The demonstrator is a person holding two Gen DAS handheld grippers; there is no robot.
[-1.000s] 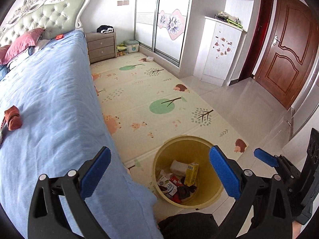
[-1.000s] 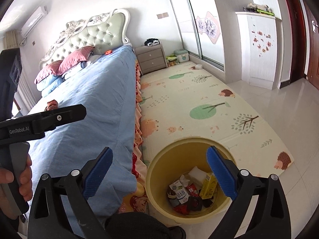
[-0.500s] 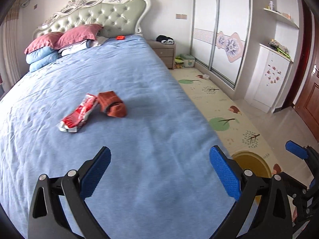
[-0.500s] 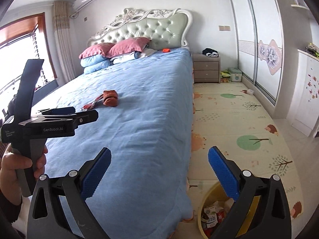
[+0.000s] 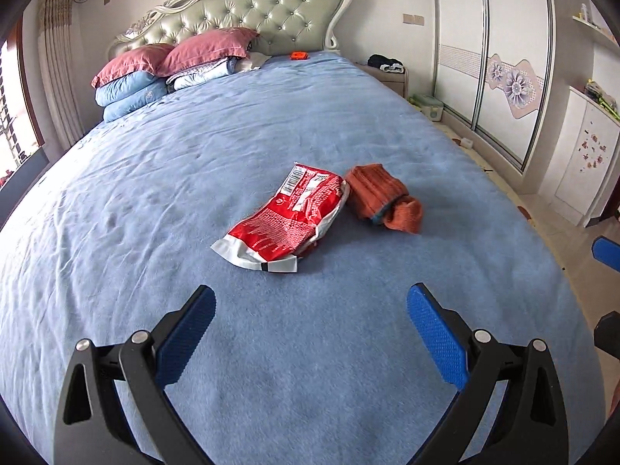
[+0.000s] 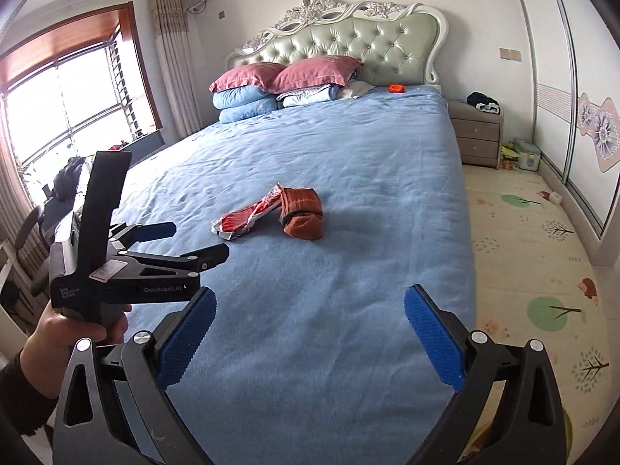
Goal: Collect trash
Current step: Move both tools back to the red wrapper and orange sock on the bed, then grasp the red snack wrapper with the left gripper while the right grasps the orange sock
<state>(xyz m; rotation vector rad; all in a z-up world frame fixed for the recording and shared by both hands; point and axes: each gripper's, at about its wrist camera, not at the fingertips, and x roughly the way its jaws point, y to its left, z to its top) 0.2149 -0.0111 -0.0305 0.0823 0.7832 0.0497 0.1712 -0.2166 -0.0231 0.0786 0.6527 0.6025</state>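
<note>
A flattened red and white snack wrapper (image 5: 288,219) lies on the blue bedspread (image 5: 155,201), touching an orange rolled sock (image 5: 381,197) on its right. My left gripper (image 5: 310,327) hovers open over the bed, a short way in front of the wrapper, nothing between its blue pads. In the right wrist view the wrapper (image 6: 248,217) and sock (image 6: 302,213) sit mid-bed. My right gripper (image 6: 308,333) is open and empty, farther back near the bed's foot. The left gripper (image 6: 186,244), held in a hand, points toward the wrapper from the left.
Pillows (image 6: 286,77) and folded bedding are stacked at the padded headboard (image 6: 368,46). A small orange object (image 6: 396,88) lies near them. A bedside cabinet (image 6: 478,133) and a patterned floor mat (image 6: 531,255) are right of the bed, beside sliding wardrobe doors (image 5: 500,62).
Both grippers swung up from the yellow bin on the floor to face the bed. The left gripper has moved closer to the wrapper and sock. Both stayed open.
</note>
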